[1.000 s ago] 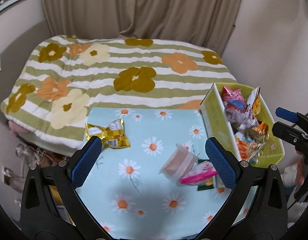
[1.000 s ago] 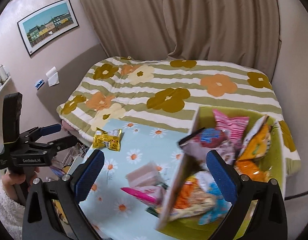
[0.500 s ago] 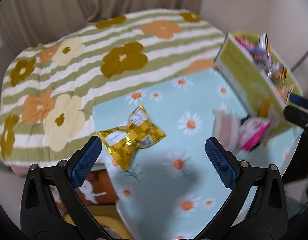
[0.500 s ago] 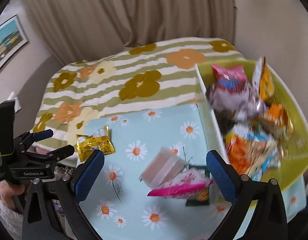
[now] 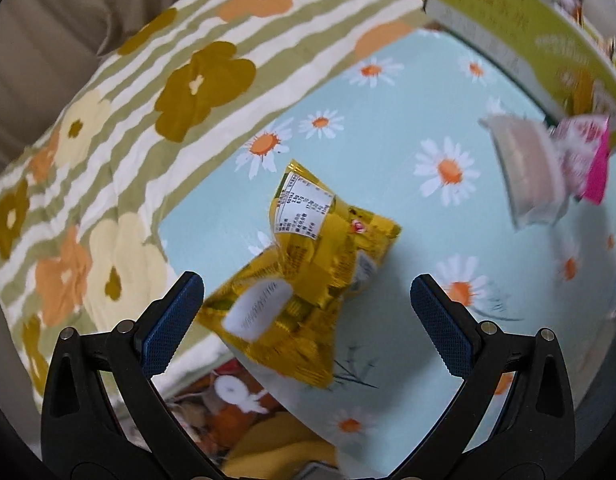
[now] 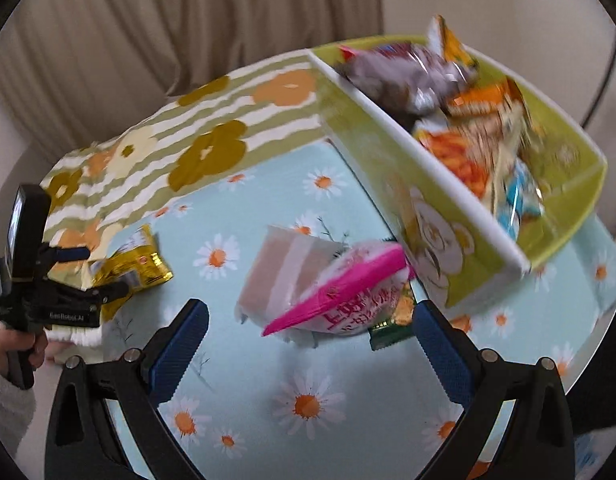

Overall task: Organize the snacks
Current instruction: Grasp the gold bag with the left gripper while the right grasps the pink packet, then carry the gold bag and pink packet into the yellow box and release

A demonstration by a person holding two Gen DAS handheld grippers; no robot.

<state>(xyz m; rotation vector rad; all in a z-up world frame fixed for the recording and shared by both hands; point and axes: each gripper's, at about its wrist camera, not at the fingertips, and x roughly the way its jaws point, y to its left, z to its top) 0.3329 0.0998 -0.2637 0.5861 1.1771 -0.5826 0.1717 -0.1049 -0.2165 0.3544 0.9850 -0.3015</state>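
A gold snack bag [image 5: 308, 268] lies on the daisy-print cloth [image 5: 408, 128]; it also shows in the right wrist view [image 6: 136, 264]. My left gripper [image 5: 306, 312] is open, its jaws on either side of the bag's near end, not touching. My right gripper [image 6: 308, 332] is open just before a pink-edged packet [image 6: 348, 296] and a pale pink pack [image 6: 284, 272]. A green packet [image 6: 392, 320] lies under them. The green box [image 6: 436, 216] holds several snack bags.
The flowered striped quilt [image 5: 148, 92] lies beyond the cloth, curtains behind it. The cloth's near-left edge [image 5: 212, 344] drops off to clutter below. The left gripper [image 6: 88, 276] shows at the left in the right wrist view.
My left gripper has swung left and down onto the gold bag, which now sits between its jaws. My right gripper has dropped toward the pink packets beside the box.
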